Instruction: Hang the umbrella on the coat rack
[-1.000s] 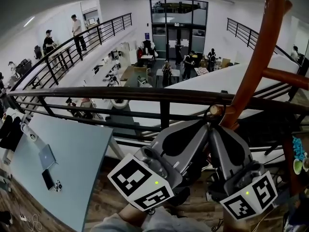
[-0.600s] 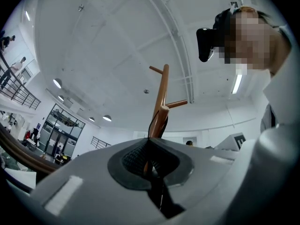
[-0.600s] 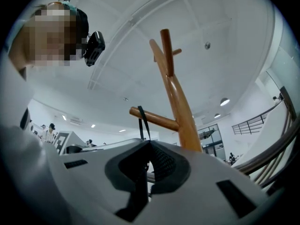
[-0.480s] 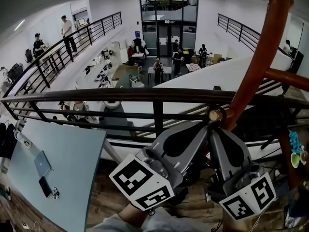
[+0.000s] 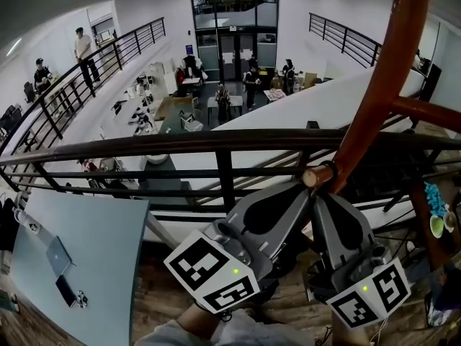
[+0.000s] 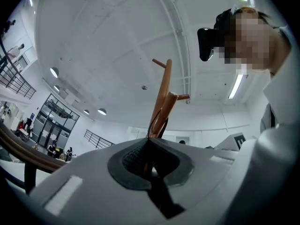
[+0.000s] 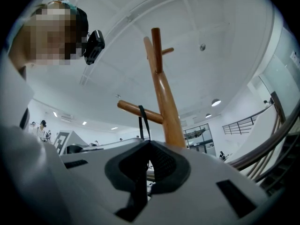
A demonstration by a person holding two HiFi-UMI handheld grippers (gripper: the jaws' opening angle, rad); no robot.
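Observation:
The wooden coat rack [image 5: 376, 85] rises at the right of the head view, with a short peg [image 5: 315, 176] sticking out toward me. A thin black umbrella strap [image 5: 333, 170] is looped over that peg. Both grippers point up at it, side by side and touching. My left gripper [image 5: 302, 191] is shut, and the strap [image 6: 157, 124] runs up from its tips along the rack [image 6: 162, 100]. My right gripper [image 7: 149, 143] is shut on the strap [image 7: 141, 122], which goes up over the peg [image 7: 133, 109]. The umbrella itself is hidden below the grippers.
A black metal railing [image 5: 216, 141] runs right behind the peg, with an open hall and people far below. A grey table [image 5: 94, 258] with a laptop sits at lower left. Another rack peg [image 5: 426, 112] juts right. Green cups [image 5: 437, 225] stand at the right edge.
The head view has drifted, so the railing and hall sit a little lower and further left. Both grippers stay shut at the peg with the strap looped over it.

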